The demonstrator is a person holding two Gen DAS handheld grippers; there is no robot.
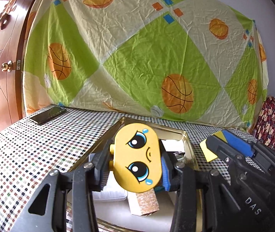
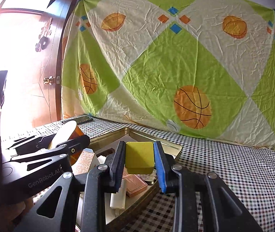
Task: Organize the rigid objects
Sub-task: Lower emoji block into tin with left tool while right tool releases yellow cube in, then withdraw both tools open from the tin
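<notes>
Jaws of left gripper (image 1: 135, 164) clamped on yellow cartoon-face toy (image 1: 137, 157); jaws of right gripper (image 2: 139, 161) clamped on yellow block (image 2: 139, 157). Both hang above open gold tin (image 1: 185, 135) on checked surface (image 1: 31, 145). Best lower each into free gap before release, clear of patterned box (image 1: 145, 203). Left view alone shows face; right view alone shows brown box (image 2: 135, 183).
</notes>
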